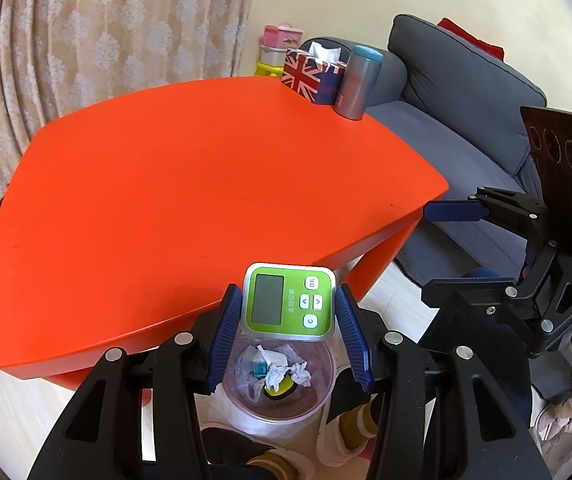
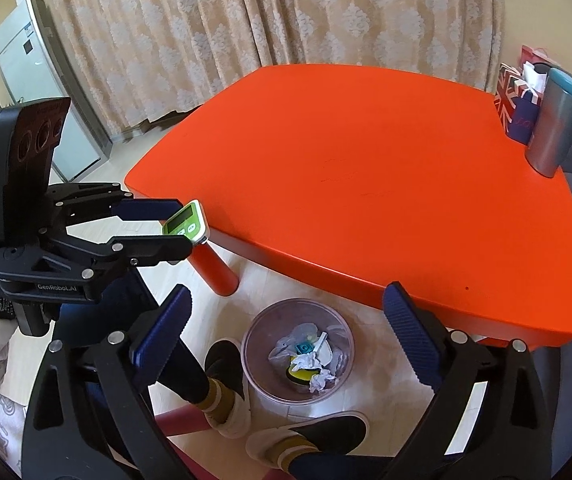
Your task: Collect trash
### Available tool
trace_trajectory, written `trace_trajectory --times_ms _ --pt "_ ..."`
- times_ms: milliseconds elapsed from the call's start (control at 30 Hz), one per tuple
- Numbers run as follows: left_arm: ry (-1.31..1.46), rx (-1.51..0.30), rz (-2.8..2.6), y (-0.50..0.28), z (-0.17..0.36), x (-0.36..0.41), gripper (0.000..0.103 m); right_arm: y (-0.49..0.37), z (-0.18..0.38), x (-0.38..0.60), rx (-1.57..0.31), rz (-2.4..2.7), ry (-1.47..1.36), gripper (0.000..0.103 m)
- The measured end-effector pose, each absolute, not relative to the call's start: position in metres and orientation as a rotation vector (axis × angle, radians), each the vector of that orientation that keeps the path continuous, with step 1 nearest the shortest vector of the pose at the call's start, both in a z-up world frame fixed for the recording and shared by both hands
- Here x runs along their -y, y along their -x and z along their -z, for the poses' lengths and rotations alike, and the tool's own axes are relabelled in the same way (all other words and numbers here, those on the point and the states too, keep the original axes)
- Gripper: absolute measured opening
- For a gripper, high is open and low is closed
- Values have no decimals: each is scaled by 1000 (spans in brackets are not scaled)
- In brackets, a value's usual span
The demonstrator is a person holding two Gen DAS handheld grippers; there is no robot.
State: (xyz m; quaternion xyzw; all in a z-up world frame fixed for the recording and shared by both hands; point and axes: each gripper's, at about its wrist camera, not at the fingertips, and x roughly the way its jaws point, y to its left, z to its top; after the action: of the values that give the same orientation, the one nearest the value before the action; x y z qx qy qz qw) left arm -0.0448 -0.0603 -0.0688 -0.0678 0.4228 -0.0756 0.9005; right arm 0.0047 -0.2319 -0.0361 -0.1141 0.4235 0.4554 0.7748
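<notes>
Over floor bin (image 1: pixel 282 384), left tool (image 1: pixel 290 304) clamps green timer (image 1: pixel 289 300).

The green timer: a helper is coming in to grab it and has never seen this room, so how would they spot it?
Find the orange table, then its near edge above the clear trash bin on the floor. There the left hand-held gripper grips the green timer: a small square with a grey screen and white buttons, the only green gadget here.
</notes>
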Motion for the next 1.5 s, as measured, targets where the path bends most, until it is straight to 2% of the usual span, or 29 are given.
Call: trace_trajectory --times_ms 633,667,700,733,767,967,1500 --pt "122 -898 214 33 73 77 48 -16 33 253 -916 -931 216 95" --pt "126 -894 217 33 73 77 53 -17 33 254 -916 -931 214 95" --pt "129 -891 218 33 73 76 72 -17 33 254 -915 -929 213 95" --pt "134 -879 217 34 73 74 83 -16 33 254 -915 -928 212 95" --pt "138 -870 217 35 72 73 89 -17 33 254 -916 -927 211 95" --pt "153 -867 194 34 73 69 95 -18 34 254 -918 -925 208 95" --pt "170 -824 146 39 54 52 96 -18 24 249 -907 -917 204 98"
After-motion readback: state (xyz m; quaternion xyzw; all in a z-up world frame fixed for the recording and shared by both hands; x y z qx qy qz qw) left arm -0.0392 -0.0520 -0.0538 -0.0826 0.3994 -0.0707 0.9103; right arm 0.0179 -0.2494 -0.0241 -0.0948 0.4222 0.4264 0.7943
